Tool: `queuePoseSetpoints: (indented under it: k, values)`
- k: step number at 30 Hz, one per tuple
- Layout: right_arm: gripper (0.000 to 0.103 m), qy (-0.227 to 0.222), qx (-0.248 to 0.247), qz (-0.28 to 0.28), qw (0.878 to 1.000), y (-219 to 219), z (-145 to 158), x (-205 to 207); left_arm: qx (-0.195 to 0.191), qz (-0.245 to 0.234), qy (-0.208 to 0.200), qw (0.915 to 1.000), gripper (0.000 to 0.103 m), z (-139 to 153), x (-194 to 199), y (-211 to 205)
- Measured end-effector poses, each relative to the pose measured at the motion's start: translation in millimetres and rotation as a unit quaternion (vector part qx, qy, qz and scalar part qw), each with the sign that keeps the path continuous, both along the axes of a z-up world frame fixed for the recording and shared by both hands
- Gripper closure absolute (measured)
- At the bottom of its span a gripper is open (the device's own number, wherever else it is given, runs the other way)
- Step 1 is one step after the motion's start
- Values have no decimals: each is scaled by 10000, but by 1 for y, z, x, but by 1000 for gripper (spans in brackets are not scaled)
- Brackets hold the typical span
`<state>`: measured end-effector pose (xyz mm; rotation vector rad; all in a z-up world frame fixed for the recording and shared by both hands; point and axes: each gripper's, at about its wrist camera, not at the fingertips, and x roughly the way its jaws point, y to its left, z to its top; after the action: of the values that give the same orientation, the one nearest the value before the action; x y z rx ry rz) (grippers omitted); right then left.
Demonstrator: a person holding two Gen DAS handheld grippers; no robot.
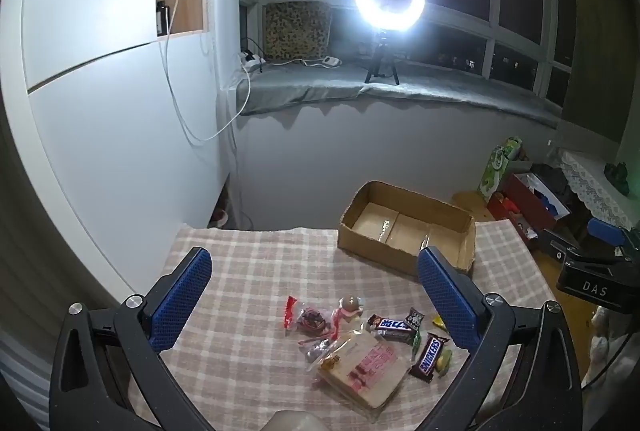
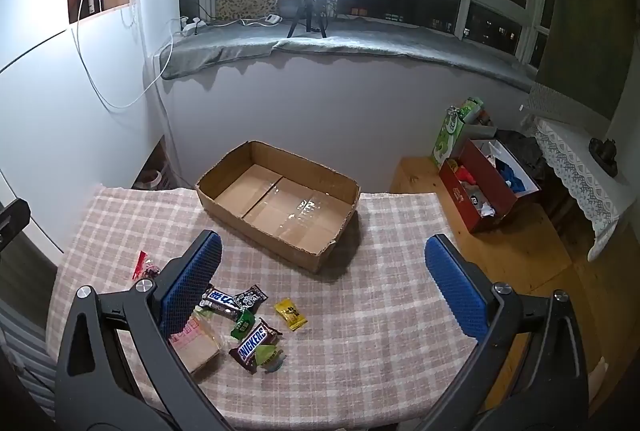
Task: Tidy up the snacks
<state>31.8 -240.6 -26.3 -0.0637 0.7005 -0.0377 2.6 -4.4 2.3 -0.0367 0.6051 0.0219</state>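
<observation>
Your left gripper [image 1: 314, 291], blue-padded fingers spread wide and holding nothing, hovers above the loose pile of wrapped snacks on the pink-and-cream checked tablecloth [image 1: 248, 271]. From left: a red-ended clear candy packet [image 1: 304, 317], a flat cellophane-wrapped biscuit pack with pink print [image 1: 362, 365], then two brown Snickers bars [image 1: 428, 357] and a small yellow sachet [image 2: 291, 314]. Beyond them the shallow brown cardboard box [image 2: 260, 231] sits empty at the table's far edge. Your right gripper [image 2: 322, 281], likewise released and empty, hangs between pile and box. Nothing is packed yet, so sorting appears to be at its start; the next move likely calls for descending on one bar and closing across its narrow width.
</observation>
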Motion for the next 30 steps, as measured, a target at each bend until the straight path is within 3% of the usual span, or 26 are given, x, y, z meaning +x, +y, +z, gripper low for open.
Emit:
queuePoseSetpoints:
  k: [30]
  values:
    - [0, 7, 41, -12, 10000, -2, 3, -2, -22, -59, -101, 9999, 1, 5, 2, -5]
